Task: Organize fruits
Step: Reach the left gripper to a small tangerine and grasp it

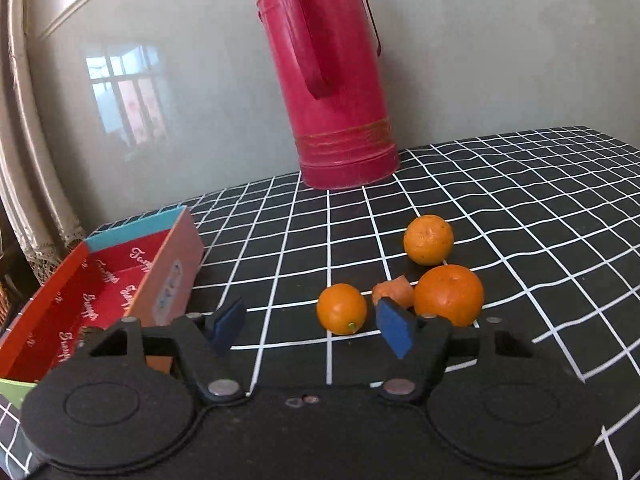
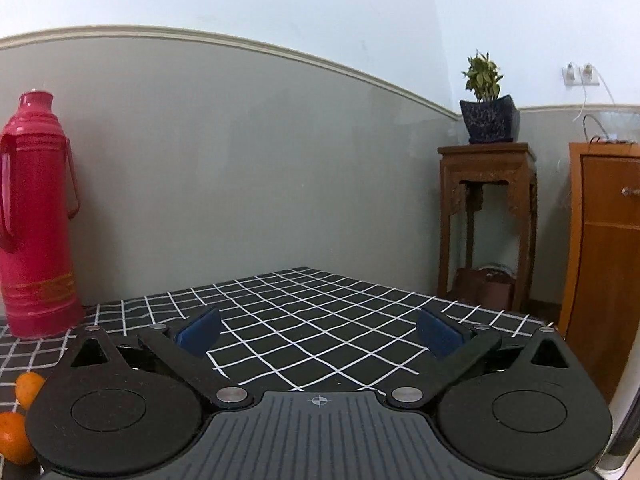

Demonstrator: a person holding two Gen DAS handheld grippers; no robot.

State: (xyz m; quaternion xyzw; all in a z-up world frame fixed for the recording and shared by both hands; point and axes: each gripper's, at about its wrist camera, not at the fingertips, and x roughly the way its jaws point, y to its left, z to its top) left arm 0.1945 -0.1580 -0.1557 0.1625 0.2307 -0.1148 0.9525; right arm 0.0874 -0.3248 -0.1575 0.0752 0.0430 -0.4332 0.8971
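In the left wrist view several oranges lie on the black grid tablecloth (image 1: 520, 208): a small one (image 1: 341, 309) nearest, a large one (image 1: 449, 295) to its right, another (image 1: 428, 239) behind, and a small piece (image 1: 394, 290) partly hidden by my right pad. My left gripper (image 1: 312, 330) is open and empty, just short of the small orange. An open red box (image 1: 100, 292) with a teal end stands at the left. My right gripper (image 2: 320, 330) is open and empty over bare cloth; two oranges (image 2: 28, 390) (image 2: 14, 438) show at its lower left edge.
A tall pink thermos (image 1: 332, 80) stands at the back of the table by the grey wall; it also shows in the right wrist view (image 2: 36, 216). Beyond the table's right edge stand a wooden plant stand (image 2: 486, 220) with a potted plant (image 2: 486, 108) and a wooden cabinet (image 2: 604, 248).
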